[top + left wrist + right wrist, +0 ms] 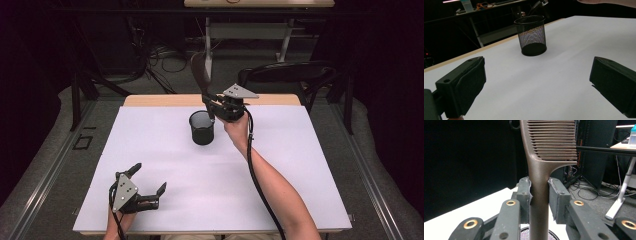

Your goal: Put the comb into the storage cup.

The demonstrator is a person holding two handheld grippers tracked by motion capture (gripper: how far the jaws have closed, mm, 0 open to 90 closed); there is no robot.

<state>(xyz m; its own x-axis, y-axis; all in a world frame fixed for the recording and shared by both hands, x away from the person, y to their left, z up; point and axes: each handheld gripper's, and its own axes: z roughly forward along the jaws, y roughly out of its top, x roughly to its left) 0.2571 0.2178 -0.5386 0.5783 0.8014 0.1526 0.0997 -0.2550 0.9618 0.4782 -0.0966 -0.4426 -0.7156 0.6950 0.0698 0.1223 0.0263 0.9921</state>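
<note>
Down at the near-left corner of the tabletop [165,150], the left gripper [149,186] sits low with its 2 jaws spread wide and nothing between them; the left gripper view looks out through that gap across bare white surface to the mesh cup [531,35], well apart from it. So this hand is the far one and looks to be out of the play for now. Moving up the table, the mesh cup [202,127] stands upright, open mouth up, a little toward the far edge and near the middle of the table's width. And here is the action: the right gripper [214,104] hangs just beyond and slightly right of the cup's rim, pinching a brown comb [201,75] by its handle. In the right gripper view, the 2 pads are pressed onto either side of the comb [540,182], toothed end up, handle end running down past the jaws toward the cup's mouth, glimpsed right beneath. That is the relation that counts: the comb's long axis stands close to vertical, with a slight lean, and its lower end sits just above the rim. My read is that a short, straight descent should drop the handle inside; drift sideways and it could clip the rim or tip the light cup.
</note>
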